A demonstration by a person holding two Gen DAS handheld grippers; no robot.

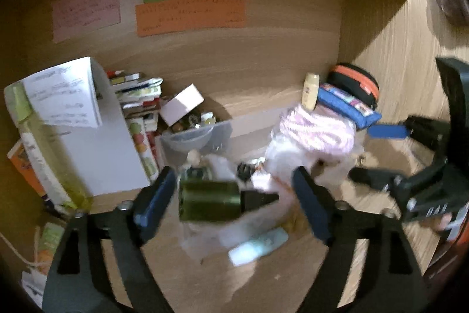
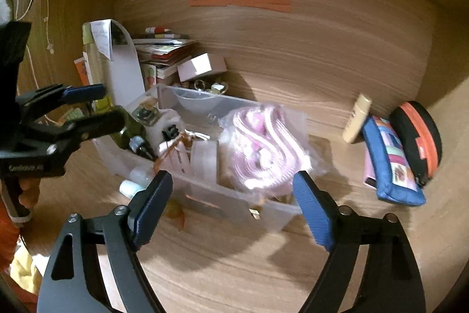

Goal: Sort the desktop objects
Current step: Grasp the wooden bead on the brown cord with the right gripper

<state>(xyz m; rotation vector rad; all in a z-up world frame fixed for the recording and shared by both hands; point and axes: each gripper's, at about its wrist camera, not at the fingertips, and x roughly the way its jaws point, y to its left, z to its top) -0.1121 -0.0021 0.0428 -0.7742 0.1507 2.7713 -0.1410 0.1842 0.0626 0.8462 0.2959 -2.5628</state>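
Observation:
My left gripper (image 1: pixel 234 195) stands open above a clear plastic box (image 2: pixel 205 195). A dark green bottle (image 1: pixel 208 203) with a black cap lies between its fingers, and the pads do not touch it. In the right wrist view the left gripper (image 2: pixel 96 107) comes in from the left over that green bottle (image 2: pixel 129 128). My right gripper (image 2: pixel 234 195) is open too, with nothing gripped, just in front of a pink striped item in a clear bag (image 2: pixel 261 143) that rests in the box. From the left wrist view the right gripper (image 1: pixel 372 154) sits beside the pink bagged item (image 1: pixel 316 128).
A cream bottle (image 2: pixel 356 119), a blue pencil case (image 2: pixel 390 160) and a black-and-orange round case (image 2: pixel 419 137) lie at the right. Stacked books (image 2: pixel 164 49), a small white box (image 2: pixel 199 65) and a white folder (image 1: pixel 96 143) crowd the back left. A pale blue tube (image 1: pixel 258 247) lies by the box.

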